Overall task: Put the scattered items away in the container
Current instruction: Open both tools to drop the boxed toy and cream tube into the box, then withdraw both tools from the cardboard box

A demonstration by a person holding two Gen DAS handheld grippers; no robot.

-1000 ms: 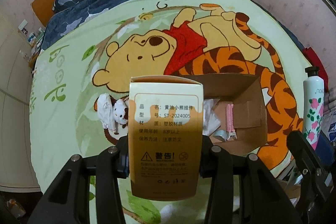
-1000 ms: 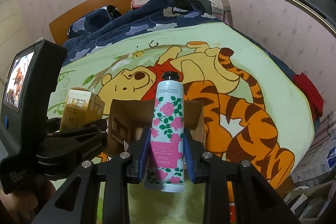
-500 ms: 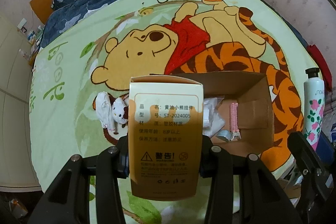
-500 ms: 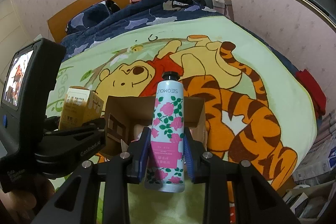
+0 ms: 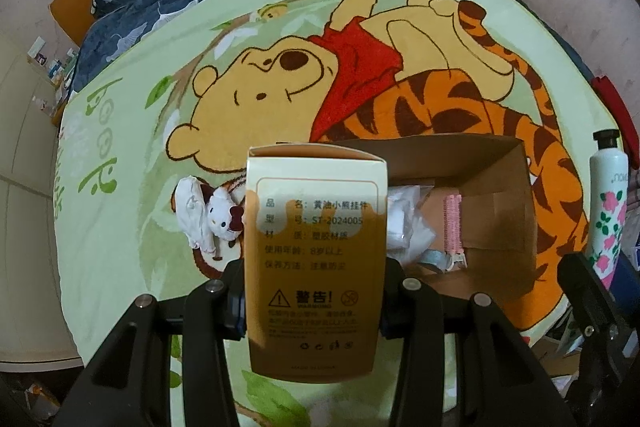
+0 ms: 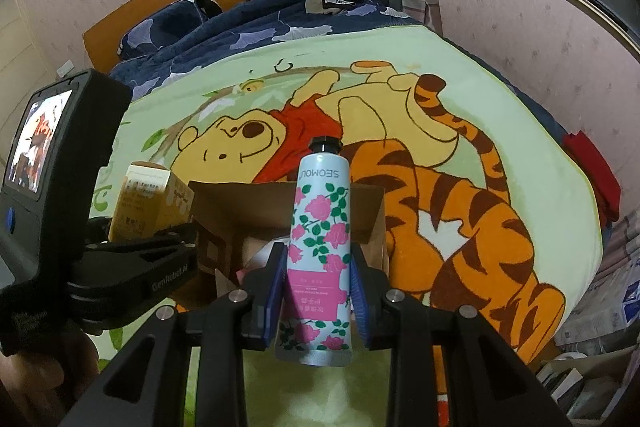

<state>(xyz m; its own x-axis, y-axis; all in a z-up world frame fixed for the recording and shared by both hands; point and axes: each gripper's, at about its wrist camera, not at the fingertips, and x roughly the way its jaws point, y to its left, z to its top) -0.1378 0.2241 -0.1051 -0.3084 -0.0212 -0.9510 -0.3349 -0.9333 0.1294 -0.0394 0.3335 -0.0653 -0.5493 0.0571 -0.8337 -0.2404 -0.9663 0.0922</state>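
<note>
Tongs [image 5: 314, 301], box [image 5: 316, 259]; plush [image 5: 208, 217] alongside.

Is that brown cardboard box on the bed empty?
No. The brown cardboard box already holds a pink comb and white packets.

The cardboard box [image 5: 500, 211] is open on top, though white packets [image 5: 404, 223] and a pink comb [image 5: 453, 223] cover its floor. A plush toy [image 5: 212, 219] lies just left; the bed [image 5: 120, 247] elsewhere lies bare.
</note>
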